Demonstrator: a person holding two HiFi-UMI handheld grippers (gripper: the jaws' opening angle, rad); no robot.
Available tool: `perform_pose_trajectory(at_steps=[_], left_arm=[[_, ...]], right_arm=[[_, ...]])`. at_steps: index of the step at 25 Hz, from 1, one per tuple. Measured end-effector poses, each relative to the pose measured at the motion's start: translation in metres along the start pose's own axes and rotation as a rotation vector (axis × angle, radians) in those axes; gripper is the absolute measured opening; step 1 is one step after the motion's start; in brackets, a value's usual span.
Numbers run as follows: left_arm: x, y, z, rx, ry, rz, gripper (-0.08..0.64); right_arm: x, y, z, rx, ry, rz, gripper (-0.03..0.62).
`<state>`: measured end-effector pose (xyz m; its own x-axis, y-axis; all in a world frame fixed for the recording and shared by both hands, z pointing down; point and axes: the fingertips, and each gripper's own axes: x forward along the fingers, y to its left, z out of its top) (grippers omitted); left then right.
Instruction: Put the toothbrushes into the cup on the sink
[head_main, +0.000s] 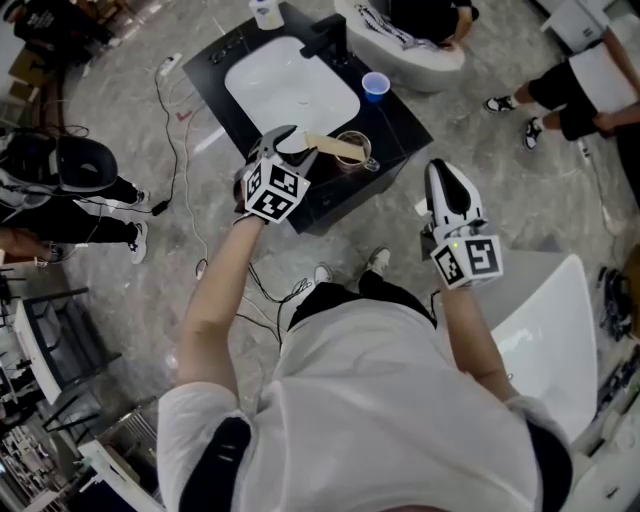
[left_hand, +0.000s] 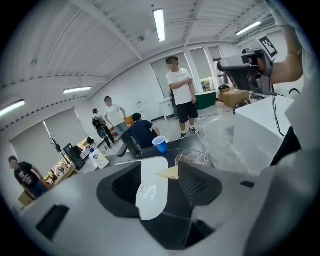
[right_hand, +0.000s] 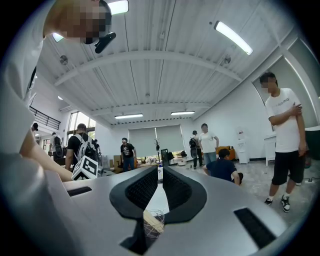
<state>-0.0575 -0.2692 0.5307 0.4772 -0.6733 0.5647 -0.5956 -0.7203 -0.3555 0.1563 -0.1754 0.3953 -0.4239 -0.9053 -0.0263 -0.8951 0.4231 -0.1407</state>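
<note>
A clear glass cup (head_main: 352, 152) stands on the black counter (head_main: 405, 122), just right of the white sink basin (head_main: 290, 88). A beige toothbrush (head_main: 330, 146) leans out of it toward my left gripper (head_main: 290, 142). That gripper hovers over the basin's front right corner, open, and the brush's tip (left_hand: 170, 173) shows near its right jaw with no pad pressing on it. The cup (left_hand: 194, 158) sits just beyond. My right gripper (head_main: 438, 170) hangs off the counter's right edge, shut and empty. It looks level across the cup (right_hand: 156, 220) and the brush (right_hand: 149, 221).
A blue cup (head_main: 375, 86), a black faucet (head_main: 325, 38) and a soap bottle (head_main: 266, 12) stand at the counter's back. A white tub (head_main: 560, 330) lies at my right. Cables (head_main: 170, 110) run over the floor, and several people stand or sit around.
</note>
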Motion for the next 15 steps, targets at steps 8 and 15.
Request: perform_pose_trajectory(at_steps=[8, 15], left_arm=[[-0.027, 0.0, 0.024, -0.113, -0.095, 0.053, 0.202], [-0.054, 0.009, 0.023, -0.246, -0.172, 0.131, 0.166]], right_arm=[[-0.004, -0.001, 0.003, 0.005, -0.006, 0.0, 0.054], [-0.005, 0.002, 0.003, 0.025, -0.015, 0.002, 0.054]])
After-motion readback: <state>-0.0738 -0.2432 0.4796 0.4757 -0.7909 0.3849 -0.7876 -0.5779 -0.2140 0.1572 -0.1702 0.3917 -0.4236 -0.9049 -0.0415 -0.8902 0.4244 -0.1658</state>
